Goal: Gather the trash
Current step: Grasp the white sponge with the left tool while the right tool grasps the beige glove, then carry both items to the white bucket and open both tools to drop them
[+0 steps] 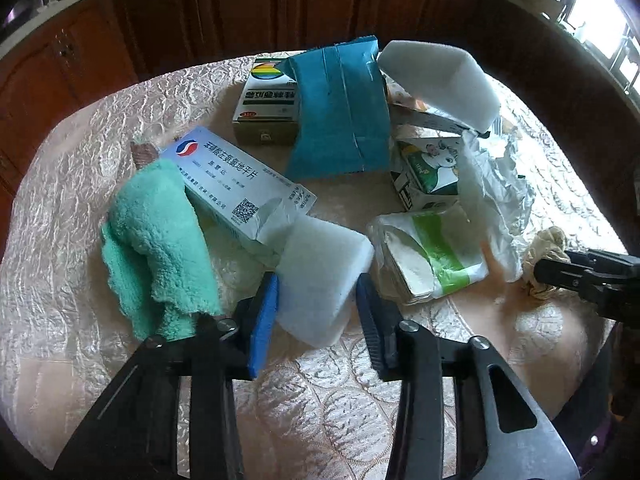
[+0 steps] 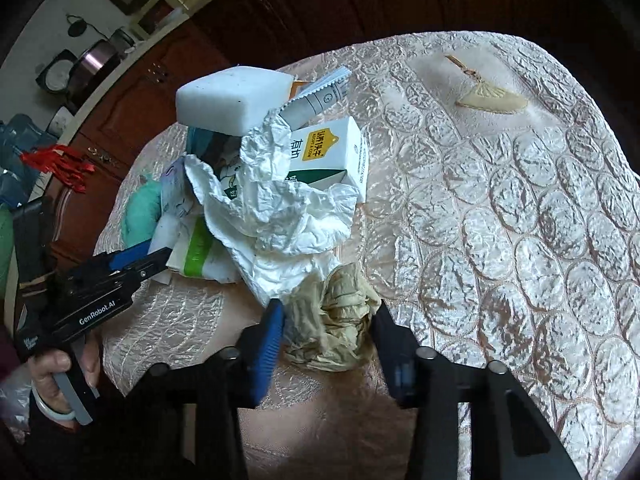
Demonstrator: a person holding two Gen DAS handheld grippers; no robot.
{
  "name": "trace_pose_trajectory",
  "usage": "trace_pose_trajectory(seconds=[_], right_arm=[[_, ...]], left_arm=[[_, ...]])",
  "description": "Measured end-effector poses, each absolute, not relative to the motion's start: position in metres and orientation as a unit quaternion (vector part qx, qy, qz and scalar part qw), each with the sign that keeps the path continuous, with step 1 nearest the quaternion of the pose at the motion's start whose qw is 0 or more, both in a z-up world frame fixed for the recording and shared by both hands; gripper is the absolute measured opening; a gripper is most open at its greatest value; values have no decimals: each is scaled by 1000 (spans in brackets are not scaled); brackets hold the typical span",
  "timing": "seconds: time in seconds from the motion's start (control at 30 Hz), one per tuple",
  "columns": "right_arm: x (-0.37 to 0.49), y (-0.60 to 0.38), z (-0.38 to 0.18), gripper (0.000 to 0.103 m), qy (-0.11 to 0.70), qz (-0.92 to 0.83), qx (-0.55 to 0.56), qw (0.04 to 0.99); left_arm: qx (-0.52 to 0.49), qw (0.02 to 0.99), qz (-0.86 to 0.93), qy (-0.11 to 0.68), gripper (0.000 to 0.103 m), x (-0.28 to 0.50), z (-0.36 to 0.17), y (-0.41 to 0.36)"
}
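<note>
Presently the left gripper [image 1: 316, 304] stands with jaws wide about a white foam block [image 1: 320, 280], its long axis running 5 to 11 o'clock. Right gripper [image 2: 328, 334] brackets a crumpled beige wad [image 2: 332, 320], jaws wide. Foam blocks counted: two; second [image 1: 444, 80] at 1 o'clock. One green cloth [image 1: 156, 248]. Surface: quilted tablecloth [image 2: 520, 200]; dark wood cabinets [image 1: 200, 12] behind

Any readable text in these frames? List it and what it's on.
"GenRobot.AI": left gripper body, right wrist view.
"苯磺酸左氨氯地平片": white pill box, plus a QR code; smaller print too small.
"有机": milk carton; yellow badge text blurred.
Green box: large characters upside down, not legible.
Green-striped packet: no readable text.
</note>
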State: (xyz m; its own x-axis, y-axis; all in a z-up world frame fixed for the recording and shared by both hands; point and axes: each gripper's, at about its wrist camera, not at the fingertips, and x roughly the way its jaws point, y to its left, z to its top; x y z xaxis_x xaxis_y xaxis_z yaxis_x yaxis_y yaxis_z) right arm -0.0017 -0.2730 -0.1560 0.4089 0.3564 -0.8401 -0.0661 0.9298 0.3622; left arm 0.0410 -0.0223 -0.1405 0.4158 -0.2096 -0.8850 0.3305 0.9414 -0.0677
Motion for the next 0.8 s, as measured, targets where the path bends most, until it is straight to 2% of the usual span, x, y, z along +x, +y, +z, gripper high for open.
trace_pose_trajectory(seconds=[0.03,0.13,0.43,0.8], right_arm=[[-3,-273,-154,33,526,130,137,829],[-11,-277,-143,29,512,135,139,837],[-30,-309,-85,28,466,131,135,864],[-64,-399,-53,28,416,29,151,896]], left_arm=[[56,840,-162,515,33,40,-139,-22],[45,845,-173,504,31,30,-125,-21],[44,860,-229,453,31,-1,-59,-44],[65,824,-342,448,31,-5,-37,-163]])
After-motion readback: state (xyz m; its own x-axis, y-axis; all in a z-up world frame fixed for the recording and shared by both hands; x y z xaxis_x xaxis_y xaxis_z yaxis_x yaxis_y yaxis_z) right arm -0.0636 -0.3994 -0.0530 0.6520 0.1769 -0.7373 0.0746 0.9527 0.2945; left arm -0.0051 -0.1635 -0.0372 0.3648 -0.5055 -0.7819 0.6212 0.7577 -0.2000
